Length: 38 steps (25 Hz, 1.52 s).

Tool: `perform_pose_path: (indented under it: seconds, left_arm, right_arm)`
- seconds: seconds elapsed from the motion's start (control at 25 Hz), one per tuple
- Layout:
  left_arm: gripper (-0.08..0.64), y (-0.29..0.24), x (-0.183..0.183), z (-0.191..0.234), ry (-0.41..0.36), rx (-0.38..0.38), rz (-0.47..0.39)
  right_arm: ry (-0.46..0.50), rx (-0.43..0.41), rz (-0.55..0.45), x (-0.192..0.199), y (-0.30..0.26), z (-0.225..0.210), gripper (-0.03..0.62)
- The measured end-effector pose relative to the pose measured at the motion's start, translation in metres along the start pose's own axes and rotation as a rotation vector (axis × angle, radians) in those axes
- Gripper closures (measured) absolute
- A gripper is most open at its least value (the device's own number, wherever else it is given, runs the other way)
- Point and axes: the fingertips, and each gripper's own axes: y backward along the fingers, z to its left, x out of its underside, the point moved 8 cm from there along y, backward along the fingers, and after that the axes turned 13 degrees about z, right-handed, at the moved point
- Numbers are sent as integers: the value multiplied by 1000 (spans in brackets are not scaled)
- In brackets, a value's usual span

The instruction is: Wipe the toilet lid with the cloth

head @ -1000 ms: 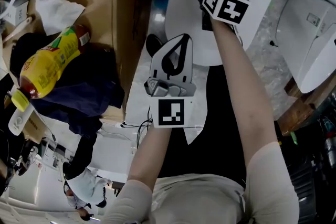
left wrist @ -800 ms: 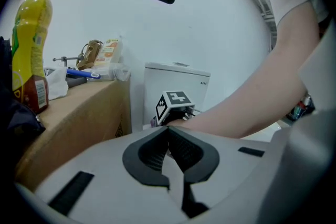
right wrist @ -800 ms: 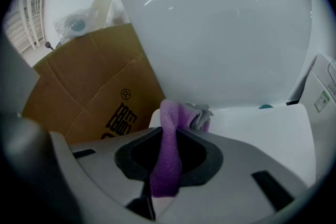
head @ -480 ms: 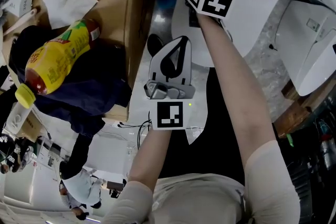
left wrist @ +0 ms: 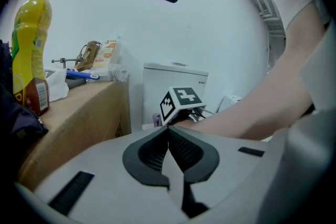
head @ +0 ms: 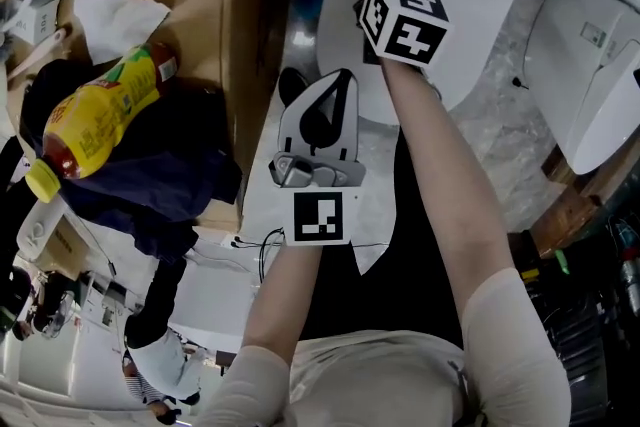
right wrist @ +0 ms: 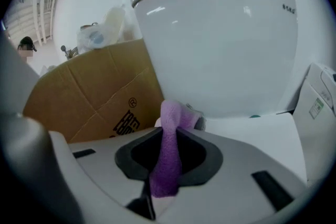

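Outstretched right gripper with purple cloth at toilet lid

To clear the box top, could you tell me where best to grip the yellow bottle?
I'd take the yellow bottle around its straight middle, fingers level, coming from the left gripper's side: it stands upright, and dark cloth crowds its base.

cloth: purple
toilet lid: white
bottle: yellow, red-and-green label, yellow cap
cardboard box: brown, black print
left tongs: grey, black pads
marker cube: black-and-white squares
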Motion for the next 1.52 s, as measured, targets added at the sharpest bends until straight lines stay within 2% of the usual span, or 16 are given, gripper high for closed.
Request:
perform_pose_path:
  seconds: [0.16,0.36,0.56,0.8,0.92,1.16,1.52]
  left_arm:
    - [545,-7,-7,-12,-22,12,0]
    - [545,-16,-19,-34,-46,53,-15]
    - [545,-24,-26,-59,-61,86,-11]
    - [545,-30,-21,-89,-88,138,22]
    - [545,-34,-18,-99,-96,140,13]
    - [545,-37,-11,-113,-81,140,32]
    - [545,-30,-5,-95,-33,87,24]
  right_arm:
    - [-49,34,-21,17,36,-42,506]
    - [-110,117,-22,47,86,-105,506]
    - [-101,208,15,72,112,-166,506]
    - [-82,273,75,99,110,-213,506]
    - [-71,284,117,111,101,-227,506]
    - [-67,243,179,117,83,-233,506]
    - [-126,224,207,112,80,-218,506]
